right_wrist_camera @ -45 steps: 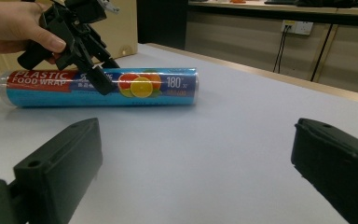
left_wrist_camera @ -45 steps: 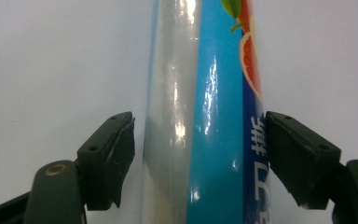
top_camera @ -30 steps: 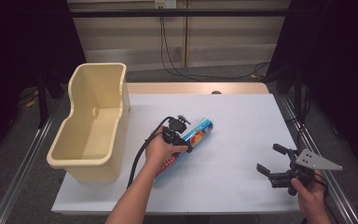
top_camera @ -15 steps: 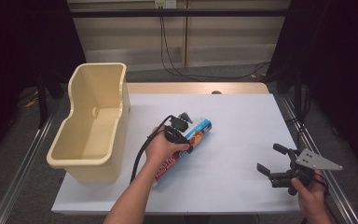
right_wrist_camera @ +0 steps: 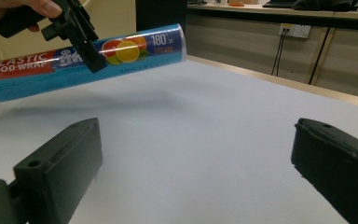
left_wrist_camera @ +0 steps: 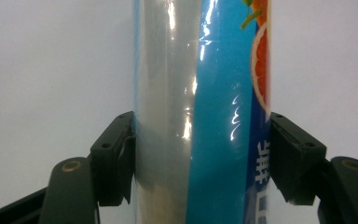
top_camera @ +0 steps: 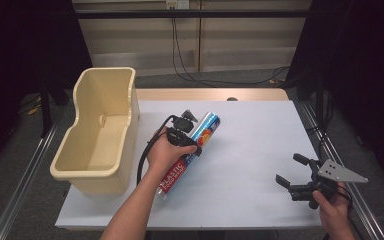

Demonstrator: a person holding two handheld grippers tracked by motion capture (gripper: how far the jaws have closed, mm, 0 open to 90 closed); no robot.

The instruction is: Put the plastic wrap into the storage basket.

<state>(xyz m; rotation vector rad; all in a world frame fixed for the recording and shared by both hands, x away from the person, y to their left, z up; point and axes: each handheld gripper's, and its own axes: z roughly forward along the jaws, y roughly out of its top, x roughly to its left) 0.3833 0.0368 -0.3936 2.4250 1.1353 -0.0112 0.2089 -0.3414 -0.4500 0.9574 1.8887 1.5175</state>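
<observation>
A roll of plastic food wrap point(top_camera: 200, 137), blue with a red label end and fruit pictures, hangs lifted off the white table point(top_camera: 250, 150). My left gripper point(top_camera: 187, 135) is shut on its middle; in the left gripper view both black pads point(left_wrist_camera: 119, 158) press the roll point(left_wrist_camera: 200, 112) from either side. The right gripper view shows the roll point(right_wrist_camera: 84, 60) in the air, tilted, with that left gripper point(right_wrist_camera: 77, 28) clamped on it. My right gripper point(top_camera: 291, 172) stands open near the table's front right, nothing between its jaws point(right_wrist_camera: 191, 177).
A cream plastic bin point(top_camera: 97, 132) stands at the table's left edge, nothing in it that I can see. Cables hang on the back wall point(top_camera: 180, 40). The table's wooden far edge point(top_camera: 210, 94) lies beyond the white sheet.
The left gripper has risen with the food wrap roll, which has left the table surface. The right gripper has stayed where it was.
</observation>
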